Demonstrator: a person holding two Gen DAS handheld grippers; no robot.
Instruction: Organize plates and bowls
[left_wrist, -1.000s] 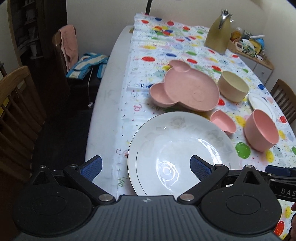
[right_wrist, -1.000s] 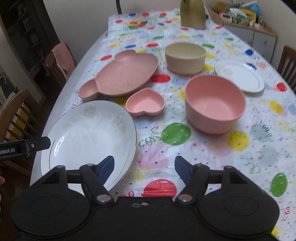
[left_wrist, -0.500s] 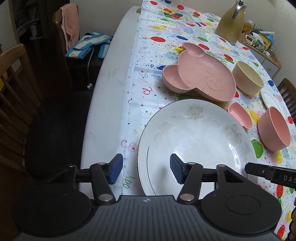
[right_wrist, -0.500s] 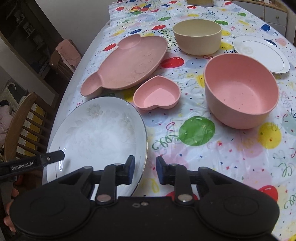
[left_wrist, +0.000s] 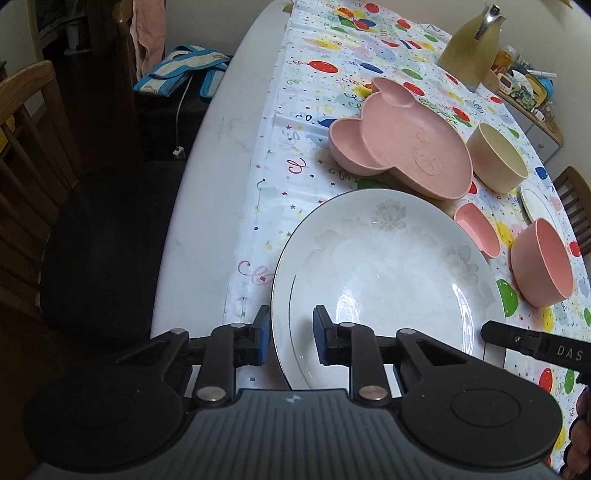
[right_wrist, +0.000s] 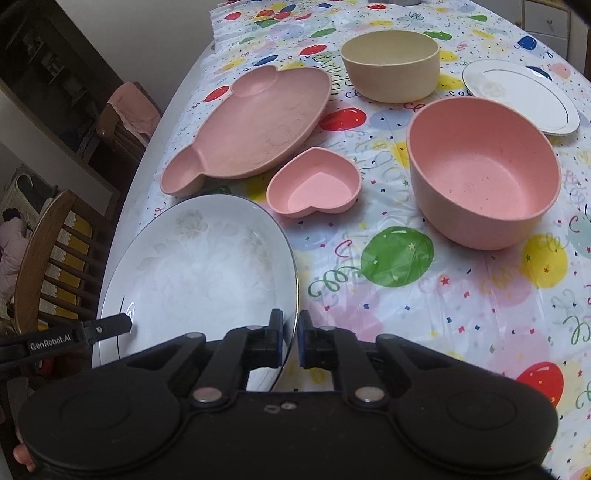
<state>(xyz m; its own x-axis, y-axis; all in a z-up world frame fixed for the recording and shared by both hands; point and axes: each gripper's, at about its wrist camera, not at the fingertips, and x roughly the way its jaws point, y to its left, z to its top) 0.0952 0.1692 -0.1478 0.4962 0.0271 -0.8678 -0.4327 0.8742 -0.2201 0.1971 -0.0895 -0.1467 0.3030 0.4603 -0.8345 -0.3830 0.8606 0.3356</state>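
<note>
A large white plate (left_wrist: 388, 266) with a faint flower print lies at the near left of the table. My left gripper (left_wrist: 290, 341) is closed on its near rim, one pad over the plate and one under. My right gripper (right_wrist: 289, 339) is shut on the same plate (right_wrist: 199, 266) at its right rim. Behind it sit a pink bear-shaped plate (right_wrist: 251, 125), a pink heart dish (right_wrist: 314, 184), a pink bowl (right_wrist: 484, 177), a cream bowl (right_wrist: 391, 64) and a small white plate (right_wrist: 521, 96).
A balloon-print cloth (right_wrist: 406, 295) covers the table, whose bare white left edge (left_wrist: 210, 177) drops off to wooden chairs (left_wrist: 26, 147). A yellow-green jug (left_wrist: 469, 48) stands at the far end. A sideboard with clutter (left_wrist: 524, 85) sits at the far right.
Both grippers came forward and closed from wide open onto opposite rims of the large white plate. The other dishes stayed put.
</note>
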